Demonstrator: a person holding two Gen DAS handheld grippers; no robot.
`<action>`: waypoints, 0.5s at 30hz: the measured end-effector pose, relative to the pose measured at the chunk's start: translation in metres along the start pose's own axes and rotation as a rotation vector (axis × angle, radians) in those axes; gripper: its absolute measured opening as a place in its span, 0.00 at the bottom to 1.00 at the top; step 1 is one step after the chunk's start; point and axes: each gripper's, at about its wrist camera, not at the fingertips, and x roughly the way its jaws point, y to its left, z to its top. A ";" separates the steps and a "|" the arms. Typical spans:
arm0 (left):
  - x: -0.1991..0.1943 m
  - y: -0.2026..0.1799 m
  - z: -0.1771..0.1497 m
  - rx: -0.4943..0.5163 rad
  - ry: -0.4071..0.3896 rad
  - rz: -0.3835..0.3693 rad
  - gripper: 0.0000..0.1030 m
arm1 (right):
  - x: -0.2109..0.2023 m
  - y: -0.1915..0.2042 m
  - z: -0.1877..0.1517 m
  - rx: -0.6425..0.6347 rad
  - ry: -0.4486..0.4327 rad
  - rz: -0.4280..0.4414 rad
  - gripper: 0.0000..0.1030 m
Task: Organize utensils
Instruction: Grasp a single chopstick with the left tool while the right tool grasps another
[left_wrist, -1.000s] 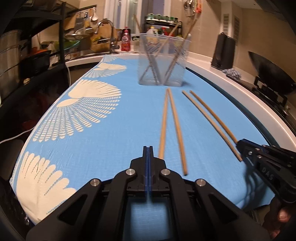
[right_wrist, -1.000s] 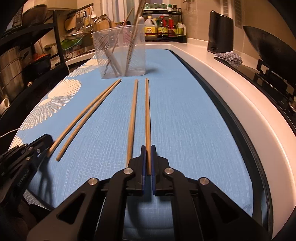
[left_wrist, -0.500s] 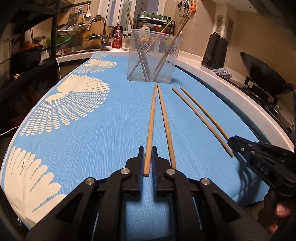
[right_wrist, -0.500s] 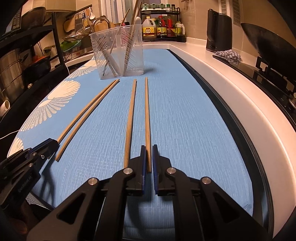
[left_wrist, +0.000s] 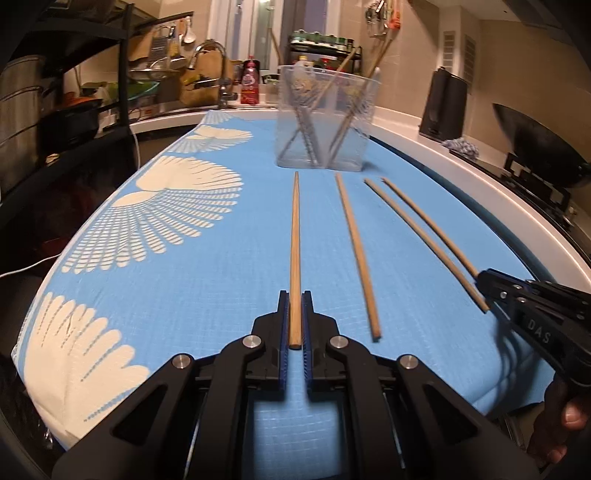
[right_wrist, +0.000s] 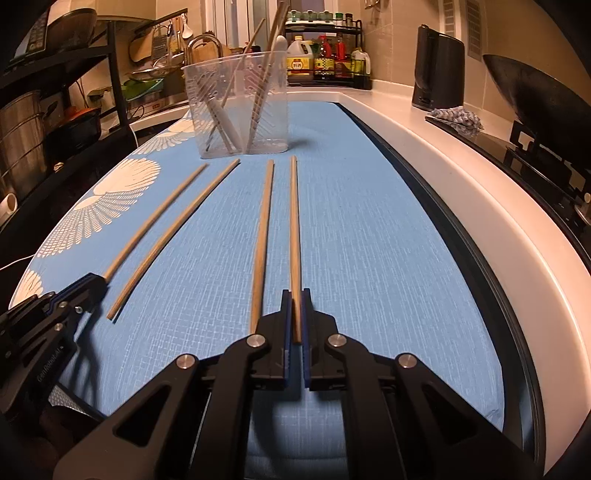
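Four wooden chopsticks lie lengthwise on a blue cloth (left_wrist: 229, 280) in front of a clear plastic holder (left_wrist: 327, 122) (right_wrist: 240, 107) that stands several utensils upright. My left gripper (left_wrist: 295, 293) (right_wrist: 98, 280) is shut on the near end of the leftmost chopstick (left_wrist: 295, 229) (right_wrist: 155, 218). That chopstick sits apart from its neighbour (left_wrist: 356, 254) (right_wrist: 173, 236). My right gripper (right_wrist: 295, 291) (left_wrist: 482, 277) is shut on the near end of the rightmost chopstick (right_wrist: 294, 221) (left_wrist: 428, 221). Close beside it on the left lies another chopstick (right_wrist: 264, 229) (left_wrist: 424, 243).
A white counter edge (right_wrist: 461, 177) runs along the right of the cloth, with a black kettle (right_wrist: 437, 74), a crumpled rag (right_wrist: 458, 116) and a dark wok (right_wrist: 535, 92) beyond. A sink tap (left_wrist: 210, 55) and black shelving (left_wrist: 74, 92) stand at the back left. A hand (left_wrist: 569, 424) holds the right gripper.
My left gripper, earlier shut and empty beside the leftmost chopstick, opened around it and closed on it; that chopstick now sits further from its neighbour. The right pads closed tighter on their chopstick.
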 end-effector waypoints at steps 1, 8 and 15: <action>0.000 0.000 0.000 0.002 -0.001 0.005 0.06 | 0.000 -0.001 0.000 0.003 0.000 0.000 0.05; 0.000 0.001 -0.002 -0.003 -0.016 0.001 0.07 | 0.001 -0.002 0.000 0.017 -0.004 0.012 0.06; 0.001 0.002 -0.003 0.004 -0.028 -0.005 0.07 | 0.002 -0.001 0.000 0.004 -0.010 0.007 0.05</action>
